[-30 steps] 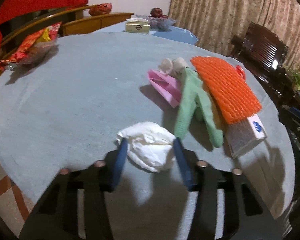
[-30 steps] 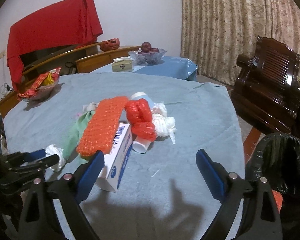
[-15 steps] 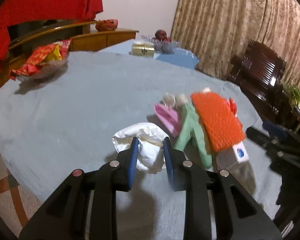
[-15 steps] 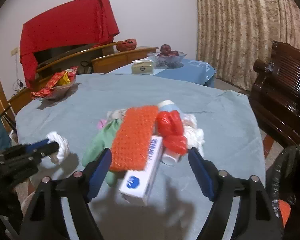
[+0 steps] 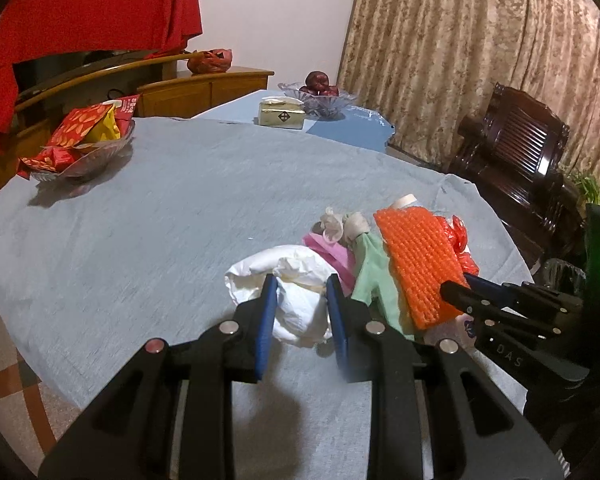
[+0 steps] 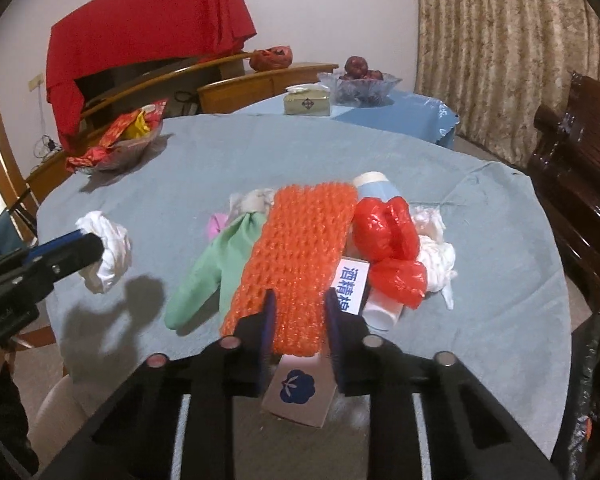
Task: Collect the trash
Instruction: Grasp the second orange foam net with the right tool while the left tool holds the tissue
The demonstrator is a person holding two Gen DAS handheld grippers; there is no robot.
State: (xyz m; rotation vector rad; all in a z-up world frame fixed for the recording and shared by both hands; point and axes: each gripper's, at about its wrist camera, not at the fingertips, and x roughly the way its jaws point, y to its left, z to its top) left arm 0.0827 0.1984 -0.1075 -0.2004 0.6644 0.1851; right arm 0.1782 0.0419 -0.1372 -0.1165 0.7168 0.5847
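A crumpled white tissue wad point(image 5: 296, 300) sat pinched between the blue pads of the left gripper point(image 5: 300, 312), held clear of the worktop point(image 5: 160, 208), with its shadow falling on the grey-blue cloth below. Just to its right lay a heap of trash: a pale green glove point(image 6: 216, 264), a pink scrap point(image 5: 332, 252), and an orange foam net point(image 6: 304, 248) draped over a white carton with blue lettering point(image 6: 300, 392). The right gripper point(image 6: 298, 320) was closing its jaws around the near end of the orange foam net, which bulged between the blue pads, with the carton's end showing directly beneath. Beside the net lay a crumpled red plastic bag point(image 6: 388, 244), a white and pale blue paper cup point(image 6: 376, 188) on its side, and another bunch of white tissue point(image 6: 436, 252).

Farther out on the worktop, at its left edge, stood a glass bowl of red and yellow snack packets point(image 5: 80, 144). Behind it, a second surface covered in blue held a tissue box point(image 5: 280, 114) and a glass fruit bowl of dark red fruit point(image 5: 320, 92). A dark wooden chair point(image 5: 520, 152) stood at the right before patterned curtains point(image 5: 460, 48), and a red cloth point(image 5: 88, 12) hung over furniture at the back left. A black bin bag point(image 6: 596, 368) was at the right edge of the right wrist view.
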